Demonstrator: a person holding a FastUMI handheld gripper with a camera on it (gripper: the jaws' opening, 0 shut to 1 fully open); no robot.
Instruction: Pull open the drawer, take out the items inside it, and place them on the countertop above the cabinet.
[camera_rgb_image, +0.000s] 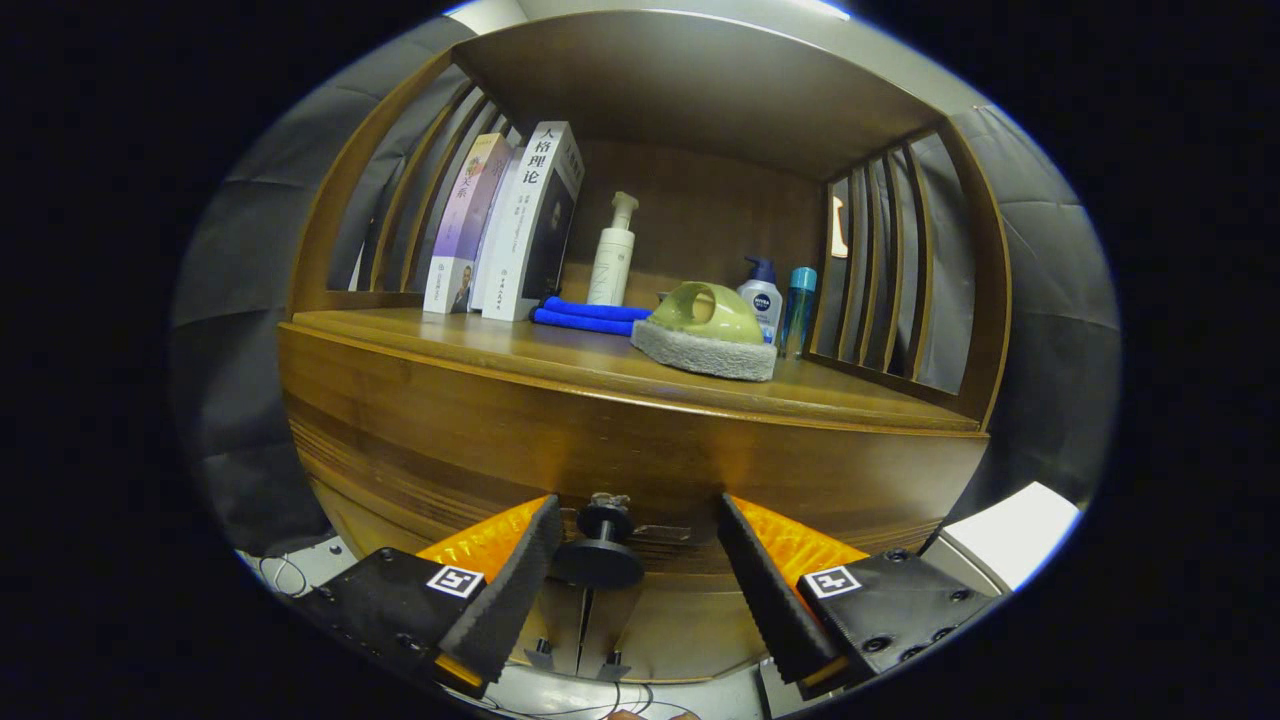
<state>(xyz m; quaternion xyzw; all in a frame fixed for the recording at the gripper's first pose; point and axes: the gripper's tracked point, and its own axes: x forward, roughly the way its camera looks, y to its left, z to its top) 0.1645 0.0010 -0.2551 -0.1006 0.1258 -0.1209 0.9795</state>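
Wooden cabinet (500, 440) straight ahead, front panel curving across, counter (560, 360) on top under a wooden hood with slatted sides. Dark round knob (598, 555) on the drawer (660, 470) front, sitting between the two fingers, closer to the left one. Gripper (634, 535) wide open, fingers either side of the knob, nothing held; left fingertip (540, 530) just beside the knob, whether touching cannot be told; right one well apart from it. Drawer looks shut, flush with the cabinet front, contents hidden.

On the counter, far left: upright books (510, 230) leaning against the slats. Right of them, a white pump bottle (613, 255) standing at the back. In front of it, blue rolled cloths (585, 315) lying flat. Nearer and to the right, a yellow-green brush (708, 330) with a grey pad underneath, resting near the counter's front edge. Behind the brush, a white bottle with a blue pump (764, 295), and just right of that a slim teal bottle (799, 305), both upright near the right slats.

Grey cloth wall either side of the cabinet. Pale floor below, with thin cables (285, 575) near the left finger and a white block (1015, 530) off to the right.
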